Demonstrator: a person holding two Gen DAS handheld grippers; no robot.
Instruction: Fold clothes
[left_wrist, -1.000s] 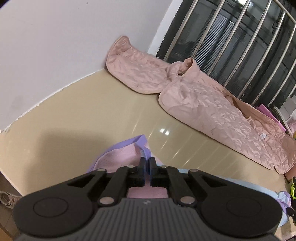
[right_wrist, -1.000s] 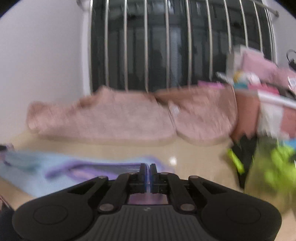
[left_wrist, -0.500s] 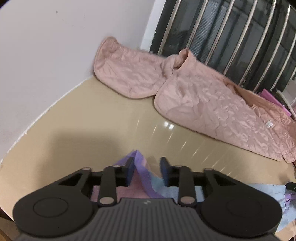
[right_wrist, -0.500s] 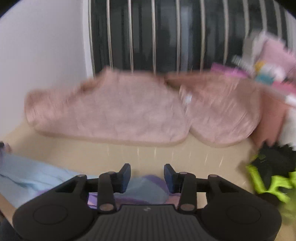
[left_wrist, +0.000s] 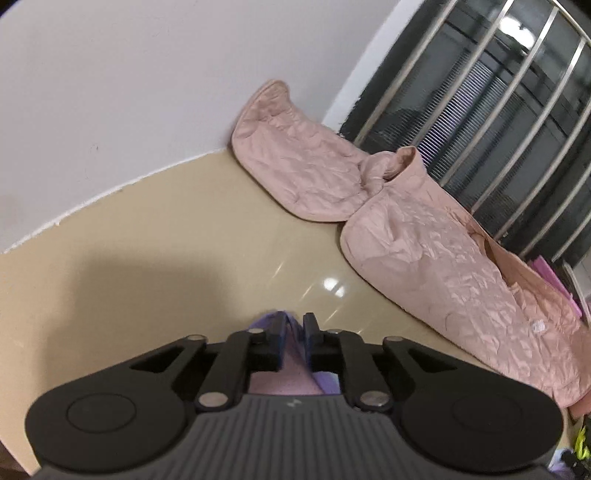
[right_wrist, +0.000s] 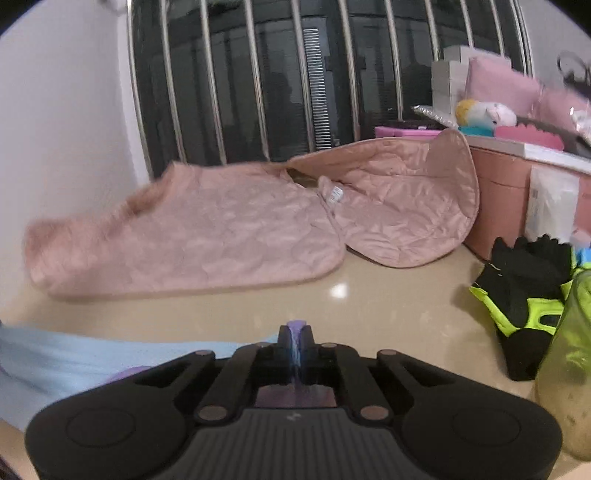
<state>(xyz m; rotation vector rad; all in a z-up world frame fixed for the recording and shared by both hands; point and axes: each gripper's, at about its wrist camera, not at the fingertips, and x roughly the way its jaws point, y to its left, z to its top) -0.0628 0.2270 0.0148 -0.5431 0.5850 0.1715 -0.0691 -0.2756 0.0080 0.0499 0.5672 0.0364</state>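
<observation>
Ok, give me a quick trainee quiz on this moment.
1. True or false: the right gripper is shut on the cloth.
2. What lies below the window? A. pink jacket B. white towel C. blue jeans
3. What colour trims the black gloves?
Key: 1 true; 2 A; 3 yellow-green.
</observation>
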